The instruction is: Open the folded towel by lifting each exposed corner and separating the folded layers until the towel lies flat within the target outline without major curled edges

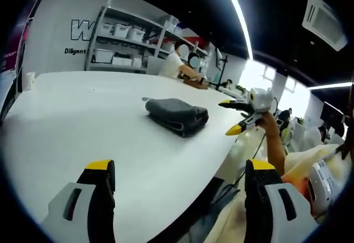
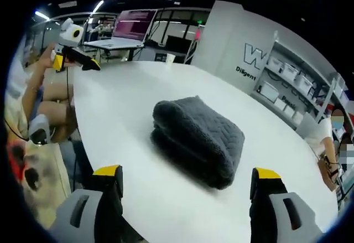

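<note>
A folded dark grey towel (image 1: 176, 114) (image 2: 199, 140) lies as a thick bundle on the white table (image 1: 83, 121) (image 2: 121, 104). In the left gripper view my left gripper (image 1: 180, 168) is open, well short of the towel, with bare table between its yellow-tipped jaws. My right gripper (image 1: 237, 117) enters that view from the right, open, held by a hand just off the table edge beside the towel. In the right gripper view my right gripper (image 2: 188, 172) stands open close in front of the towel. My left gripper (image 2: 76, 64) hangs open at the table's far left edge.
A person (image 1: 176, 63) sits at the far end of the table. Shelves with white bins (image 1: 130, 44) (image 2: 287, 82) line the wall. A laptop (image 2: 124, 32) stands on a desk beyond the table. The table edge runs near my left gripper (image 1: 221, 165).
</note>
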